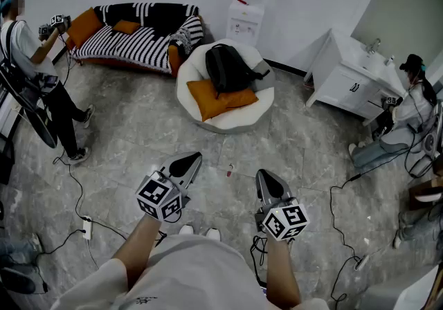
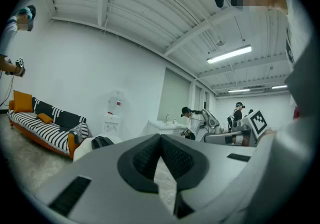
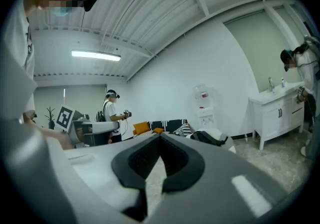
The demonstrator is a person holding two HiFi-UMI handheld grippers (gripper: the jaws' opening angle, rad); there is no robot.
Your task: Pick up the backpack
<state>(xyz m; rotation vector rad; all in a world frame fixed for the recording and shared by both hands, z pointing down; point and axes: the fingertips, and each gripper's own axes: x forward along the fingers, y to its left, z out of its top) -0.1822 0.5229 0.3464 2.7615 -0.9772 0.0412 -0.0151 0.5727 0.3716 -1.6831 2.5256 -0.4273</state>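
The backpack lies black and slumped on a round white seat in the upper middle of the head view, leaning on an orange cushion. Nothing touches it. In the left gripper view it shows small at lower left, and in the right gripper view just right of centre.

We hold both grippers low in the head view, well apart from the seat, with bare floor between. The left gripper has its jaws pressed together with nothing in them, and so does the right gripper. Both point roughly level toward the seat.

We judge the task to be at its start, with the approach not yet made. The next move calls for closing on the seat, parting one pair of jaws, and aiming them at a strap or the top handle, which we cannot make out from here.
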